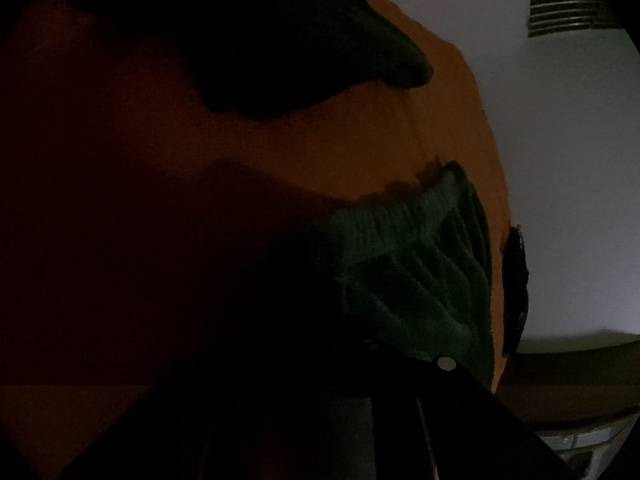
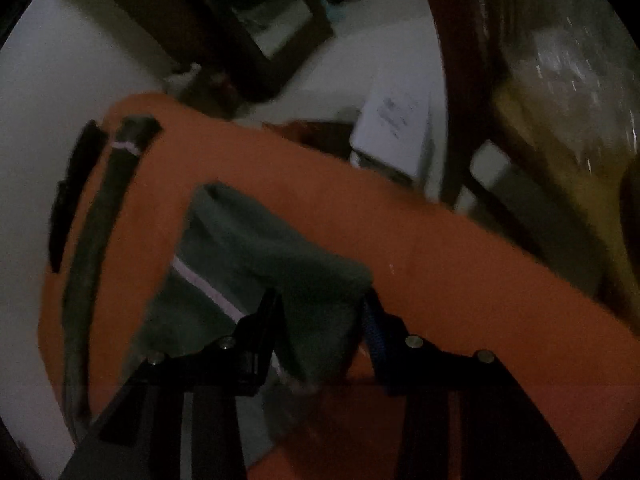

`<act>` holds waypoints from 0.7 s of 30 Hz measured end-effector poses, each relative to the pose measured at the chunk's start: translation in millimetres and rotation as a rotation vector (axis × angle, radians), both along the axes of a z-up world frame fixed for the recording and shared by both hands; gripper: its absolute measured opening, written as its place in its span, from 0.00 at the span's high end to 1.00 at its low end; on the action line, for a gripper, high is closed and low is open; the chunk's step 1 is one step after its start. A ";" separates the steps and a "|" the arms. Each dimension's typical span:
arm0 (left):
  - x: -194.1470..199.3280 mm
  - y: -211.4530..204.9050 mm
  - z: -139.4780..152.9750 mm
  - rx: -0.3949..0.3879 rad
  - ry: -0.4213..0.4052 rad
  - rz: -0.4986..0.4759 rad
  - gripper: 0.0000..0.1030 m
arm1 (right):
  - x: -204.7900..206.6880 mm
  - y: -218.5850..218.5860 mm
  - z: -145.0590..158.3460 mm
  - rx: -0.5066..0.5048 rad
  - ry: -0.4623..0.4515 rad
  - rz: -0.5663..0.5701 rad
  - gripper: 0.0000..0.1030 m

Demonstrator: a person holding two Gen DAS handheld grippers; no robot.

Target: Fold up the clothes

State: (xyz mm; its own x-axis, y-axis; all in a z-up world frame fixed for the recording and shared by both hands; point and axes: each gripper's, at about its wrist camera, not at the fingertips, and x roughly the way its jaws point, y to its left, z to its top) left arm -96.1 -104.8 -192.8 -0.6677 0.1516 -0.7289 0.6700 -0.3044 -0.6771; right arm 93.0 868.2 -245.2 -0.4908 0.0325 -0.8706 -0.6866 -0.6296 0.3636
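Observation:
A dark green garment with a ribbed elastic waistband (image 1: 420,256) and a white side stripe (image 2: 256,264) lies on an orange cloth surface (image 2: 420,248). In the right wrist view my right gripper (image 2: 320,320) is closed on a bunched fold of the green garment, fabric pinched between the fingers. In the left wrist view the scene is very dark; my left gripper (image 1: 400,364) sits low at the waistband and its fingers are hidden in shadow. A dark piece of clothing (image 1: 320,40) lies further off on the orange surface.
A dark strap-like strip with a white band (image 2: 120,184) lies along the orange surface's far left edge. White wall with a vent (image 1: 564,10). Beyond the surface are a dark framed mirror (image 2: 264,28), a white box (image 2: 396,128) and wooden furniture (image 2: 460,60).

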 end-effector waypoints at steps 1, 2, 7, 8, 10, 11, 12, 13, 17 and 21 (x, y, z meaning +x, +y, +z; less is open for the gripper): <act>1.1 0.1 1.4 0.003 0.001 -0.004 0.64 | -8.0 0.2 11.6 0.021 0.023 0.056 0.50; -2.8 0.0 1.5 0.003 0.001 -0.007 0.59 | -19.3 -3.1 18.0 0.036 0.019 0.117 0.42; -8.4 5.8 -4.1 0.004 -0.029 -0.021 0.54 | -102.6 -28.6 19.5 0.192 -0.064 0.451 0.38; -6.4 7.1 -3.8 0.005 -0.035 -0.025 0.54 | -119.9 -33.6 15.3 0.216 -0.085 0.513 0.38; -4.7 9.0 -3.3 0.005 -0.036 -0.028 0.54 | -143.4 -34.6 -1.9 0.213 -0.152 0.558 0.60; -3.6 9.6 -2.6 0.004 -0.035 -0.028 0.54 | -155.1 -35.0 -10.5 0.211 -0.185 0.580 0.74; -2.6 10.0 -2.0 0.004 -0.035 -0.026 0.54 | -166.7 -35.5 -19.2 0.209 -0.219 0.602 0.89; -2.1 9.6 -1.9 0.006 -0.034 -0.021 0.54 | -170.3 -32.1 -19.0 0.200 -0.209 0.592 0.90; -2.6 11.4 -2.0 -0.009 -0.041 -0.011 0.54 | -170.3 -16.0 13.3 0.137 -0.047 0.457 0.91; -5.6 14.7 -3.1 -0.036 -0.054 -0.005 0.55 | -192.2 -8.4 16.9 0.080 -0.015 0.386 0.91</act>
State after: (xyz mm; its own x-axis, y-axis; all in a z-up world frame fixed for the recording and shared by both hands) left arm -101.7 -90.1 -195.9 -0.6262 0.1275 -0.7692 0.7041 -0.3312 -0.6281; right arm -99.2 859.8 -228.3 -0.4672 -0.0839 -0.8802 -0.3984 -0.8687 0.2943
